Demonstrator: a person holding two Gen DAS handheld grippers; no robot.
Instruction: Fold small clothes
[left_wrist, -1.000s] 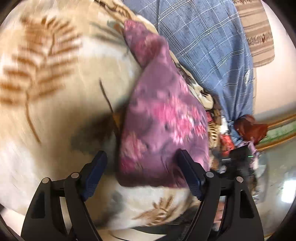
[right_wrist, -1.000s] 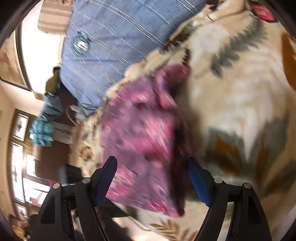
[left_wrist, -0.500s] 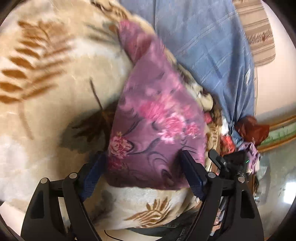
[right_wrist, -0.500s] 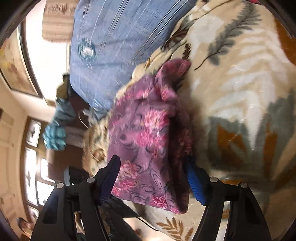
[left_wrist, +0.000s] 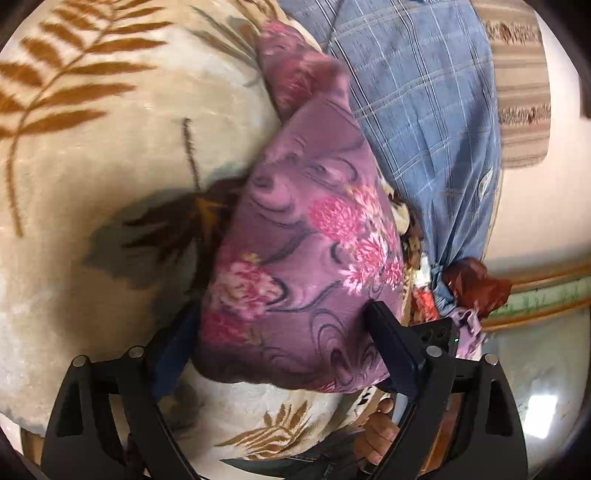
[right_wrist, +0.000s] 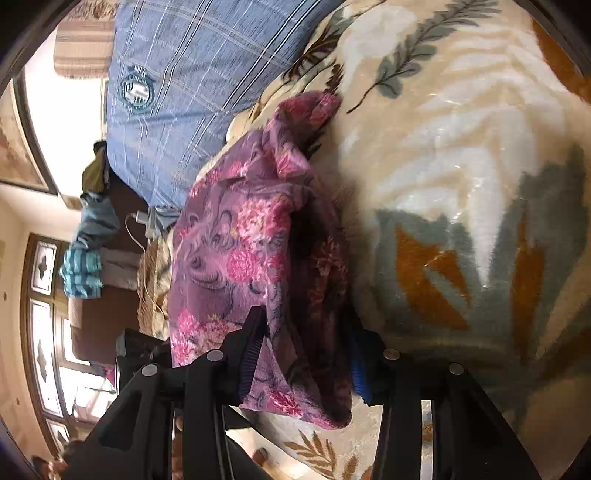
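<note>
Garment (left_wrist: 306, 254) on blanket (left_wrist: 110, 155), pillow (left_wrist: 424, 110) just behind it.

i see a cream fleece blanket with leaf print (left_wrist: 110, 155) and a blue checked pillow (right_wrist: 192, 92) beside it.

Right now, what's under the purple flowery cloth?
The purple flowery cloth lies on a cream leaf-patterned blanket, which shows all around it. The blanket directly beneath is covered, so anything else hidden there can't be seen.

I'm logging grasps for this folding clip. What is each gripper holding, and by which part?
Both flank the purple floral garment at its near edge: left gripper wide, no clamp evident; right gripper narrower, grip unclear.
</note>
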